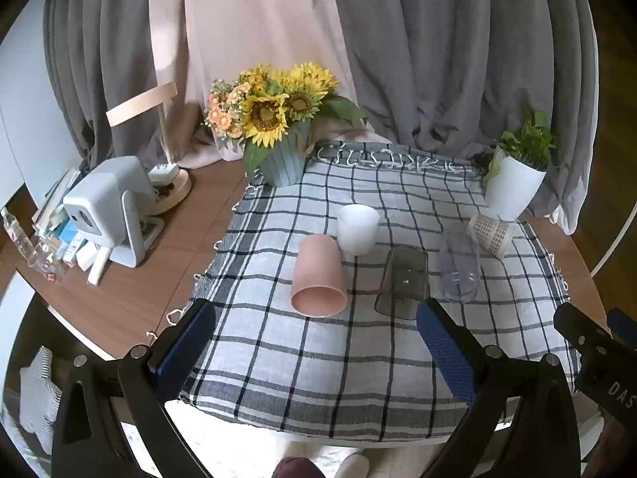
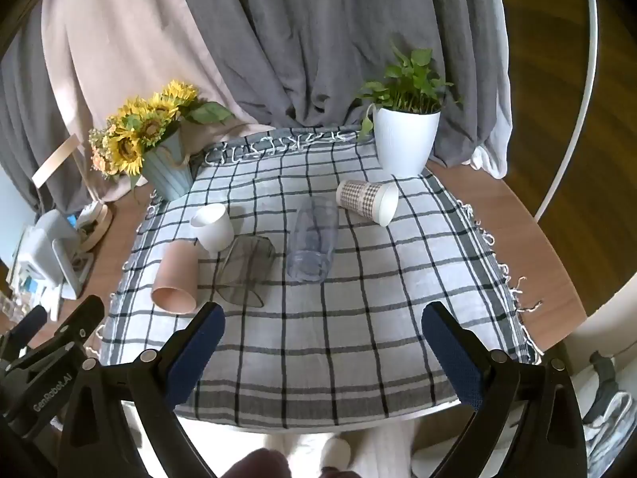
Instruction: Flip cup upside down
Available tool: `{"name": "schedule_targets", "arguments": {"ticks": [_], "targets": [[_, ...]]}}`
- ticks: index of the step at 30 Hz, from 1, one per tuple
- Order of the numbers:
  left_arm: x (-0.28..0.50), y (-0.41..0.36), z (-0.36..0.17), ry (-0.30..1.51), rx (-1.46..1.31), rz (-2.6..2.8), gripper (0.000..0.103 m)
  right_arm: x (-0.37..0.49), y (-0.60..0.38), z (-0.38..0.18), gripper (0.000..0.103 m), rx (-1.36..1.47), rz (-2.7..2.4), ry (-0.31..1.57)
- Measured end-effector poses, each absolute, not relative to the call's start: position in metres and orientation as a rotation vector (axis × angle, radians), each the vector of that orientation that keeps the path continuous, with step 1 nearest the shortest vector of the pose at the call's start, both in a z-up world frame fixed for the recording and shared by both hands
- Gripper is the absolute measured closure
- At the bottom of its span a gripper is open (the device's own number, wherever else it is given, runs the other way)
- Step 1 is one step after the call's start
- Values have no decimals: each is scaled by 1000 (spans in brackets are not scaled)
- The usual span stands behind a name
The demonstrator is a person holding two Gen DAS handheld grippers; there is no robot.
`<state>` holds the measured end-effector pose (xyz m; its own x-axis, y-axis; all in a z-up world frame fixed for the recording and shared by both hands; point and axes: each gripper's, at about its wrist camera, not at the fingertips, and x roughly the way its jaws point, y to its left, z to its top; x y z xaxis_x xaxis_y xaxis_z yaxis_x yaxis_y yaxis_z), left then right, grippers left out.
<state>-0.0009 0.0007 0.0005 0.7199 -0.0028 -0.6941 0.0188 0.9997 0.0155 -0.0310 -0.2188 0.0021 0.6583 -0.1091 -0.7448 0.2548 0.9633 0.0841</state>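
Several cups sit on a checked cloth point(image 1: 338, 358). A pink cup point(image 1: 318, 277) point(image 2: 175, 275) lies on its side, mouth toward me. A white cup point(image 1: 357, 229) point(image 2: 212, 226) stands upright behind it. A smoky glass point(image 1: 403, 281) point(image 2: 245, 273) and a clear tumbler point(image 1: 458, 265) point(image 2: 312, 239) lie on their sides. A patterned paper cup point(image 1: 491, 235) point(image 2: 368, 199) lies on its side near the white planter. My left gripper point(image 1: 314, 342) is open and empty in front of the pink cup. My right gripper point(image 2: 322, 346) is open and empty, short of the tumbler.
A sunflower vase point(image 1: 278, 135) point(image 2: 155, 147) stands at the cloth's back left, a white planter point(image 1: 513, 183) point(image 2: 406, 139) at the back right. A grey device point(image 1: 109, 211), lamp base and books crowd the wooden table point(image 1: 139, 286) on the left. Curtains hang behind.
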Motion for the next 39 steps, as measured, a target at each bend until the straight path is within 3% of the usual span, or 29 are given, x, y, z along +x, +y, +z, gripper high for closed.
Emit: {"name": "schedule_targets", "arguments": {"ticks": [10,39], "targets": [[13,-4,21,755,29,-27,0,-33,-218,2,2,175,-215,828],[3,-9,10,751,39,-41,0,-33,-222,11,2,172,-209,807]]}}
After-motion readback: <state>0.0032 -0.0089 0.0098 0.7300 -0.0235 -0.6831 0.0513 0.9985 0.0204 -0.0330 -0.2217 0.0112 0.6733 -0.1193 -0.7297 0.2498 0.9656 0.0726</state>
